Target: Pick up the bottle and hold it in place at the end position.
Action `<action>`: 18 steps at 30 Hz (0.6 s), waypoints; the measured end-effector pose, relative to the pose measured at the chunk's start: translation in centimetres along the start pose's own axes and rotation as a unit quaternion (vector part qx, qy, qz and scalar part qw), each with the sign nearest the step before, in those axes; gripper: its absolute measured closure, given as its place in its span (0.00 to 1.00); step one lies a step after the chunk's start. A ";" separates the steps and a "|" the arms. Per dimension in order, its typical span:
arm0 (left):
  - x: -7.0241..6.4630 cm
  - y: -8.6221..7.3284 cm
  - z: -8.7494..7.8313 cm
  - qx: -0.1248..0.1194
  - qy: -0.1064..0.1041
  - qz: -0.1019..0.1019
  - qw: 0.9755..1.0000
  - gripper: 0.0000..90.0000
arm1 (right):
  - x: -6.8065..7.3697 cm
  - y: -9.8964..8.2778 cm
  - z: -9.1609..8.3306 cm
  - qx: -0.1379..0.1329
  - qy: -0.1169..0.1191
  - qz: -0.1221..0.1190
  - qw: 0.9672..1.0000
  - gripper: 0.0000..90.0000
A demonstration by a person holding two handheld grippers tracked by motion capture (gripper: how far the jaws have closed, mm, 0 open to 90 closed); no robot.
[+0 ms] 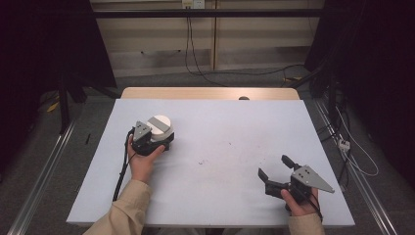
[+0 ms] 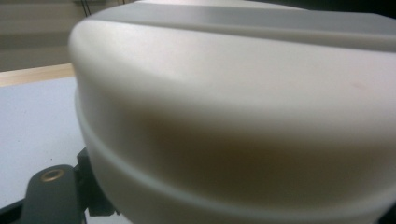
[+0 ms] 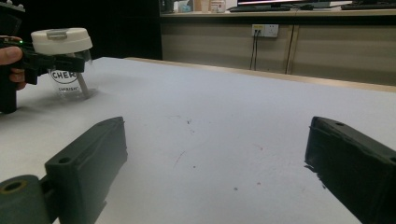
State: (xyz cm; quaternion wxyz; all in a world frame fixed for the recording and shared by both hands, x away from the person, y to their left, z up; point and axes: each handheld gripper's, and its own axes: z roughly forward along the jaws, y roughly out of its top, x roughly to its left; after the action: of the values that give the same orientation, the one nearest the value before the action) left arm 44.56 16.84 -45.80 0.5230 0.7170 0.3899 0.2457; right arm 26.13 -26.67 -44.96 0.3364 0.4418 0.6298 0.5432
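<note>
High view: white table (image 1: 220, 147) takes most of the frame, wooden edge at the far side, a few dark scuff marks near its middle. Left gripper (image 1: 157, 140) sits on the left-middle part of the table, held from below by the person's left hand (image 1: 143, 161), beige sleeve (image 1: 125, 210) coming in from the bottom. Its 2 jaws are clamped around a clear jar (image 1: 160, 128) with a white lid, jar upright on the table.

Right gripper view backs that up: jar (image 3: 65, 70) upright far left, black jaws pinching it just under the white lid (image 3: 61, 39), dark lettering on the clear wall, a stick-like thing inside, can't tell what.

Left gripper view: lid (image 2: 233, 116) right up against the camera, blurred, grey strip across its top.

Right gripper (image 1: 275, 172) is near the table's front right corner, well apart from the jar, held by the right hand (image 1: 299, 198). Jaws spread wide, nothing between them, bare table in the gap. Grey 3-cornered plate (image 1: 313, 178) on top.
</note>
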 end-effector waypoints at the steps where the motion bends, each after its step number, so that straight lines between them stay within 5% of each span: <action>1: 0.1 0.0 0.0 0.000 -0.002 0.004 1.000 0.19 | 0.0 0.0 0.0 0.000 0.000 0.000 1.000 0.06; 18: -1.1 0.8 0.3 -0.020 -0.051 0.025 0.998 0.20 | 0.0 0.0 0.0 -0.001 0.001 -0.002 1.000 0.06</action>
State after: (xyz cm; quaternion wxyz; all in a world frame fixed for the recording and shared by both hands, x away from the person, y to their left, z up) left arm 44.45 15.66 -45.09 0.5498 0.7277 0.3399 0.2296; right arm 26.16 -26.66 -44.95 0.3369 0.4400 0.6304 0.5437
